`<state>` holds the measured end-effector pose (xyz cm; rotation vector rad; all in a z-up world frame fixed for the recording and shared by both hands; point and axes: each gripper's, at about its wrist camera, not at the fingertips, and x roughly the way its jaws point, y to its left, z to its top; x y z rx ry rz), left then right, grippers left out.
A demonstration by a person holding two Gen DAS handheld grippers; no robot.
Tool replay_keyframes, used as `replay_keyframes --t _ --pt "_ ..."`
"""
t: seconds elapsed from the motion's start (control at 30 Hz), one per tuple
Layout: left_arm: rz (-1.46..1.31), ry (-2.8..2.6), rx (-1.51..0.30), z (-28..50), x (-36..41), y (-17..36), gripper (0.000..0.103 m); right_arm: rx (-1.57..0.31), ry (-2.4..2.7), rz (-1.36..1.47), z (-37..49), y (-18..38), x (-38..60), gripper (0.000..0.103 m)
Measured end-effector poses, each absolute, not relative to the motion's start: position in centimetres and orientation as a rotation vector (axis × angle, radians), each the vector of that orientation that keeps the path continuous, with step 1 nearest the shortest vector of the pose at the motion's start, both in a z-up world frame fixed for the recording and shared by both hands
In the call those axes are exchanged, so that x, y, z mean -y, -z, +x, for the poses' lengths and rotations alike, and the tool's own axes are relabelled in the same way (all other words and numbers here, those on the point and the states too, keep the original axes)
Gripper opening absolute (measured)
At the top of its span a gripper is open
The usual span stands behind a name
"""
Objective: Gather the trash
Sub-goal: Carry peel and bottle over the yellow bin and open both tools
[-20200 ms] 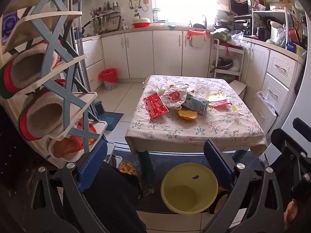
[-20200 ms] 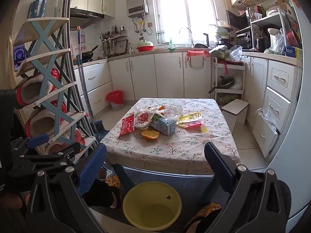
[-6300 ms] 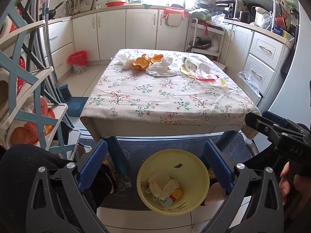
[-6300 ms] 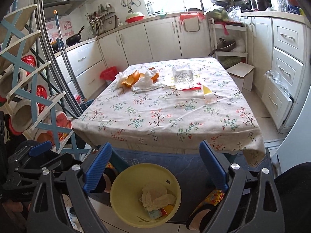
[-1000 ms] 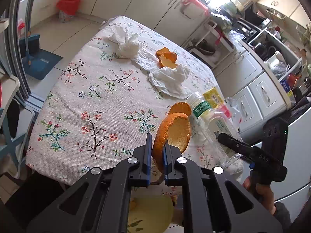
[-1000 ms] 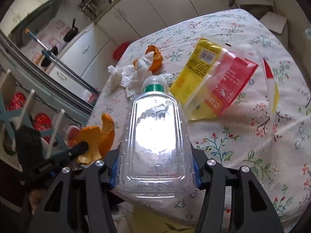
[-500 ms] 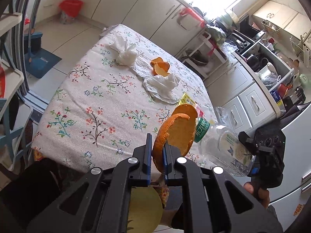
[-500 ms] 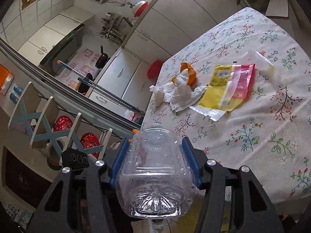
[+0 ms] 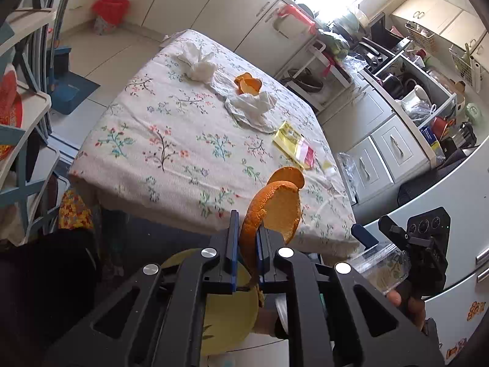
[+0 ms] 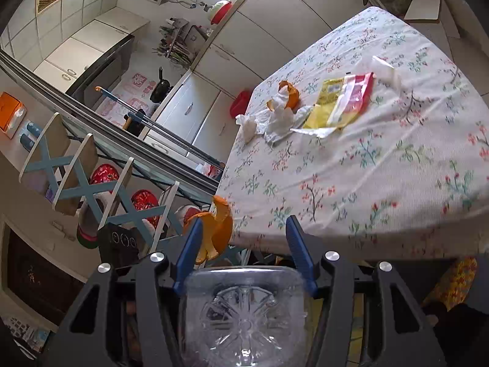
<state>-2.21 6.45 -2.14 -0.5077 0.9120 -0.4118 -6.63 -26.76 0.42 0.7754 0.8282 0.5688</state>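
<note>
My left gripper is shut on an orange peel and holds it above the yellow bin on the floor in front of the table. The peel also shows in the right wrist view. My right gripper is shut on a clear plastic bottle, base toward the camera, tipped downward. The bottle also shows in the left wrist view. On the floral tablecloth lie crumpled tissues, more orange peel and a yellow and red wrapper.
A shoe rack stands left of the table. A red waste basket sits by the far cabinets. Drawers and a white fridge door are to the right. A blue dustpan lies on the floor.
Both grippers have drawn back from the table and lowered toward the yellow bin. The bottle has tipped further down, and the peel hangs over the bin.
</note>
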Motion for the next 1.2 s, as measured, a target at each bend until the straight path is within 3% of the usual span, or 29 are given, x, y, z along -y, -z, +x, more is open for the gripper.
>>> replay_keyframes --t 0.27,0.47,0.57,0.8,1.07,1.2 --pt "-0.381 0.412 -0.974 -5.2 -4.9 2.7 0.008 -0.890 -0.578 0.756 -9.3 1.0 25.0 0.055" --pt "-0.185 0.398 -1.039 -7.1 -2.3 3.8 0.009 -0.965 -0.543 0.582 -9.5 1.9 21.4 0.055" --pt "-0.110 0.386 -1.063 -7.7 -1.4 4.3 0.012 -1.007 -0.523 0.587 -9.3 2.8 21.1 0.069" --pt "-0.042 0.363 -1.020 -8.6 -0.8 3.8 0.018 -0.994 -0.477 0.638 -9.7 3.2 22.7 0.069" --pt "-0.011 0.301 -0.929 -9.2 -0.9 2.1 0.040 -0.977 -0.454 0.640 -10.0 2.8 22.9 0.069" --pt "0.020 0.261 -0.862 -7.9 -0.6 0.7 0.068 -0.965 -0.433 0.614 -10.1 2.5 22.7 0.070"
